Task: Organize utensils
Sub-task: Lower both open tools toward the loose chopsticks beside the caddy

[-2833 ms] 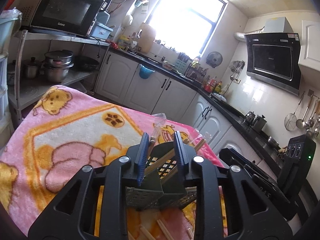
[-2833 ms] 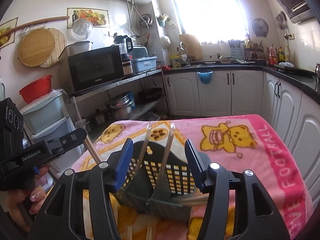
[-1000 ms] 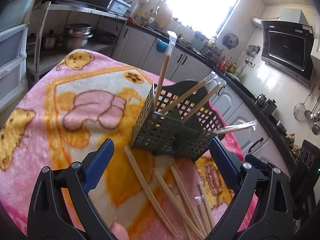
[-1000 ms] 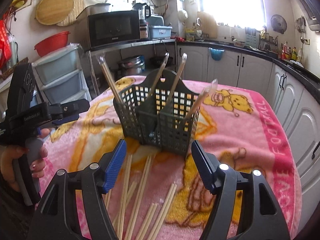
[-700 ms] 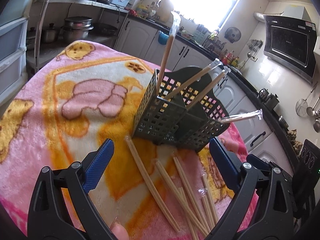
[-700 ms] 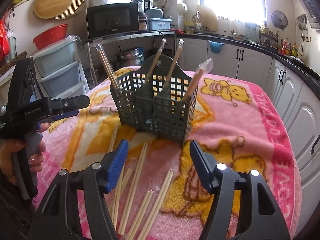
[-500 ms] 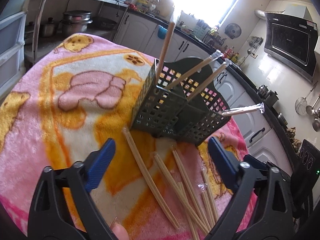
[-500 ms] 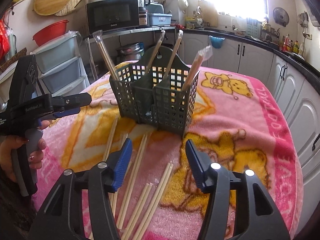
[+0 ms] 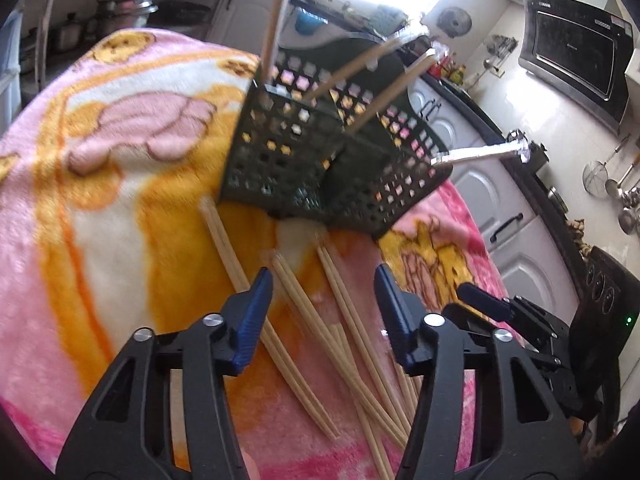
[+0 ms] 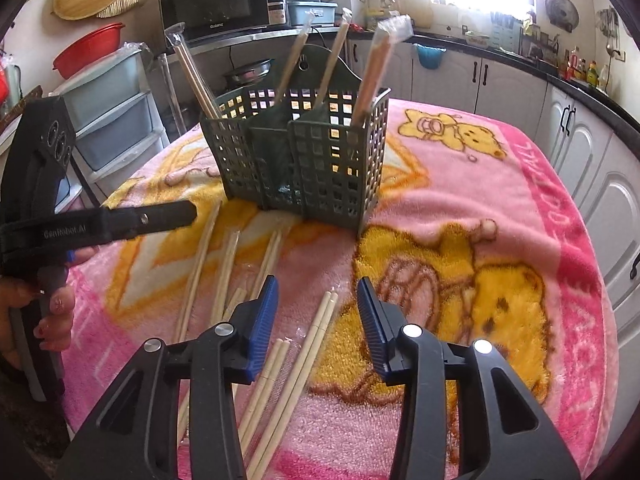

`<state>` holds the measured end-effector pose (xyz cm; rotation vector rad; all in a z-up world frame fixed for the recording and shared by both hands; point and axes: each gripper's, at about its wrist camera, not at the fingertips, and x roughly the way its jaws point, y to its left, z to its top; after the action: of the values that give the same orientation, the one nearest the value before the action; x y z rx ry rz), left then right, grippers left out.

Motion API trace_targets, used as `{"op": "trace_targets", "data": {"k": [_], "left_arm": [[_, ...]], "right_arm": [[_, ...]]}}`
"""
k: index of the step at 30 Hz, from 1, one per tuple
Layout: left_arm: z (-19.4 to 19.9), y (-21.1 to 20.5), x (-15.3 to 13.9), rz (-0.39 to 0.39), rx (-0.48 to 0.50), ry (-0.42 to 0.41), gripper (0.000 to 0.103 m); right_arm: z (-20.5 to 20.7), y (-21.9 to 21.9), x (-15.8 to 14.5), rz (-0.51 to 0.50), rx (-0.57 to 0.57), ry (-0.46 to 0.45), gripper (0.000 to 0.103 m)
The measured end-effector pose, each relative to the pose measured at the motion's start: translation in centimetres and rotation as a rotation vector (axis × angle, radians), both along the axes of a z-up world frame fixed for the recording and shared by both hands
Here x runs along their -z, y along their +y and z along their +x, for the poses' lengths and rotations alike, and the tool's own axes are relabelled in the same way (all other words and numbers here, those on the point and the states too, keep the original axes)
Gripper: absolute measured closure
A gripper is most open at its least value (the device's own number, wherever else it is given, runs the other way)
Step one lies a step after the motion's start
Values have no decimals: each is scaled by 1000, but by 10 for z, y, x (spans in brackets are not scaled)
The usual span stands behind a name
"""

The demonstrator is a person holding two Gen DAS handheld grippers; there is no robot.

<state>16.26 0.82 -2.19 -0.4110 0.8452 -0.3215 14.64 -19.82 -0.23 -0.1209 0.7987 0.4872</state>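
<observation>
Risk: both tongs, left tongs and right tongs, closing empty over crowded chopsticks, may pinch several pairs.

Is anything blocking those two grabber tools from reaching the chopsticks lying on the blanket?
Nothing visible does. The right gripper hangs over a wrapped chopstick pair, its jaws closing with nothing pressed yet. The left gripper hangs over other loose chopsticks, jaws closing too. The green basket stands farther back.
</observation>
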Motion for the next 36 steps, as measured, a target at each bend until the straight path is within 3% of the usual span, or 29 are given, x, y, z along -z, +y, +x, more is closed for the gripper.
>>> {"op": "trace_targets", "data": {"k": [9,21,29,36], "left_arm": [[10,-13,19,8,11,71,66],[34,-24,32,67,-38,155,66],[46,-17,38,71,-75,176,66],[58,-14,40,77,-84,174,66]], "right_arm": [[6,-4,8,3,10,21,67],[26,-1,31,27,4,152,71],[48,6,45,44,18,228,72],[60,11,49,42,31,241,73]]}}
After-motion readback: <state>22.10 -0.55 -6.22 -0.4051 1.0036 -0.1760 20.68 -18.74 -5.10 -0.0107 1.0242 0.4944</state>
